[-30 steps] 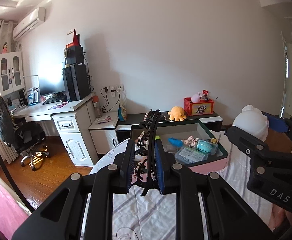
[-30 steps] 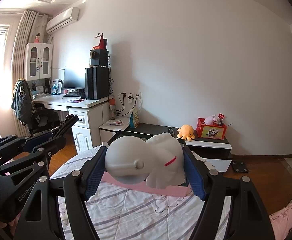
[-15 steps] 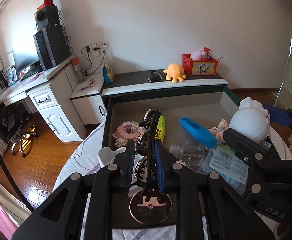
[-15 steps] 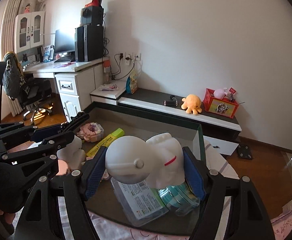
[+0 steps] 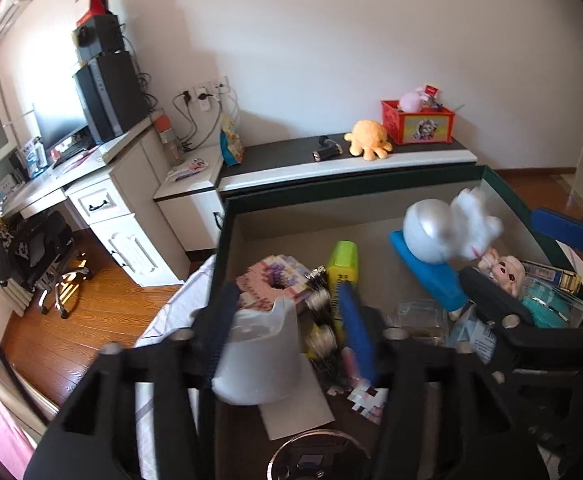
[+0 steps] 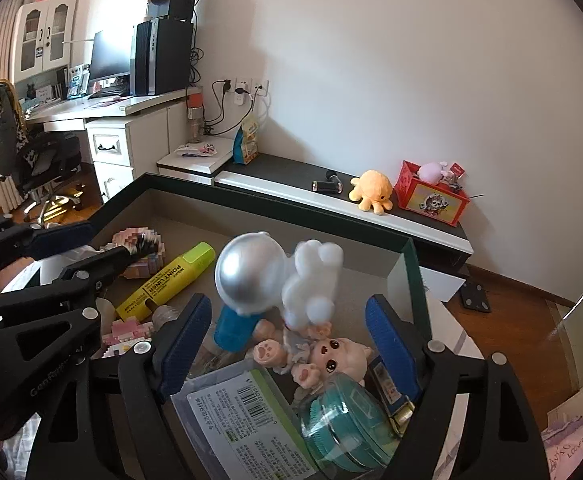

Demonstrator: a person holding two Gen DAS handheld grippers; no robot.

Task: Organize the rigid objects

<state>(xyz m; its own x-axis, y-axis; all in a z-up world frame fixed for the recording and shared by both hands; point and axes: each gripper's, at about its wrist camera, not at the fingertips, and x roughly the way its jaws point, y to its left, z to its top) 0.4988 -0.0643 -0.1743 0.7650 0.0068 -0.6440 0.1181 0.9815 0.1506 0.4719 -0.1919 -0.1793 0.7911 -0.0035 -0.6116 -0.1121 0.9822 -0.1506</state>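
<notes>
While blurred, astronaut figurine [image 6: 275, 280]: silver helmet, white body.

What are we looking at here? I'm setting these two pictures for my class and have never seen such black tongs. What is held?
A person holds a hand gripper in each hand, and each carries a camera looking along its jaws. One picture comes from the left gripper, the other from the right gripper. Both hang over a dark-rimmed box holding a yellow highlighter and a doll. Both jaws have just been opening: a white astronaut figure and a blurred dark toy sit loose between them, gripped by neither.
</notes>
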